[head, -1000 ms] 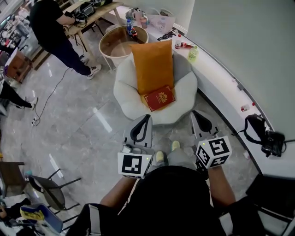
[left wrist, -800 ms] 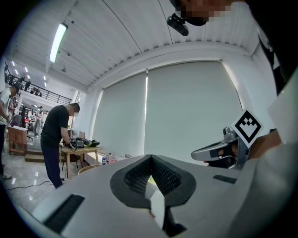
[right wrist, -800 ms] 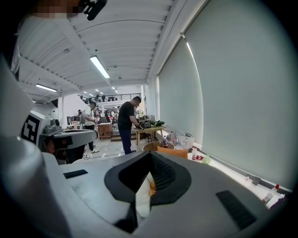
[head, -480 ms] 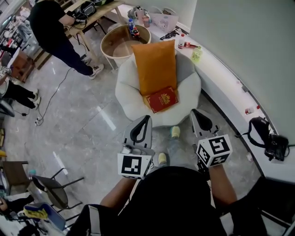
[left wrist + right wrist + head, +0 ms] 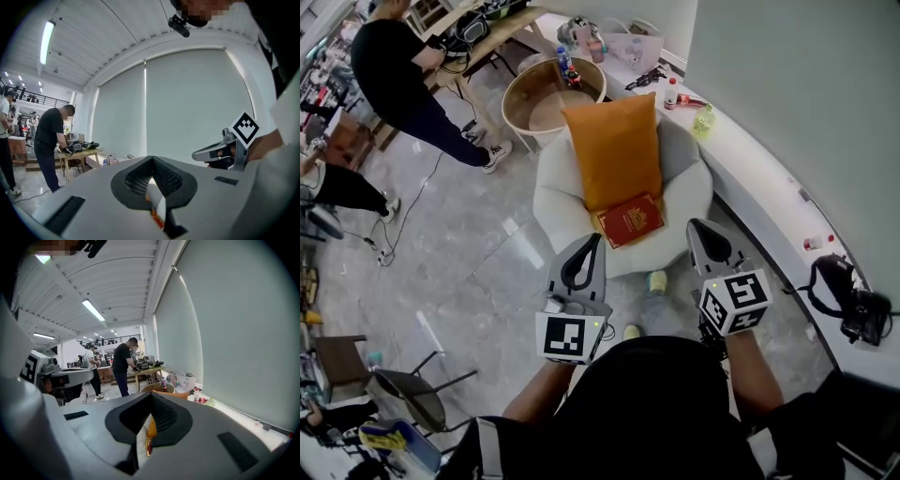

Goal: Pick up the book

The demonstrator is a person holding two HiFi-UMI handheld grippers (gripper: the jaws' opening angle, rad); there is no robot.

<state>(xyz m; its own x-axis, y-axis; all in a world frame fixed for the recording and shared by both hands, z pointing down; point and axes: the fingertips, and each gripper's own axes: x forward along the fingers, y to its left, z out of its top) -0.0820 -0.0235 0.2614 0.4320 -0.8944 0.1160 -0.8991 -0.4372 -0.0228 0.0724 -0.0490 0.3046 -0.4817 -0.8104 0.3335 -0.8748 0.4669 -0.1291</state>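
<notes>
A red book (image 5: 629,219) with a gold emblem lies on the seat of a white round armchair (image 5: 555,187), its far edge against an upright orange cushion (image 5: 614,150). My left gripper (image 5: 592,241) is shut and holds nothing; it hovers just short of the chair's front edge, to the left of the book. On the book's right my right gripper (image 5: 701,228) is also shut and empty. In the left gripper view a sliver of the red book (image 5: 157,219) shows through the slit between the jaws. The right gripper view shows the cushion (image 5: 151,426) the same way.
A round wooden side table (image 5: 539,98) with a bottle stands behind the armchair. A curved white ledge (image 5: 759,187) with bottles runs along the right wall, and a black bag (image 5: 853,300) lies on it. A person in black (image 5: 398,66) stands at a table at the far left. My shoes (image 5: 656,281) are on the grey floor.
Both grippers have come closer to the armchair, and the book now lies nearer their tips. The jaws stay shut. The person in black has shifted a little.
</notes>
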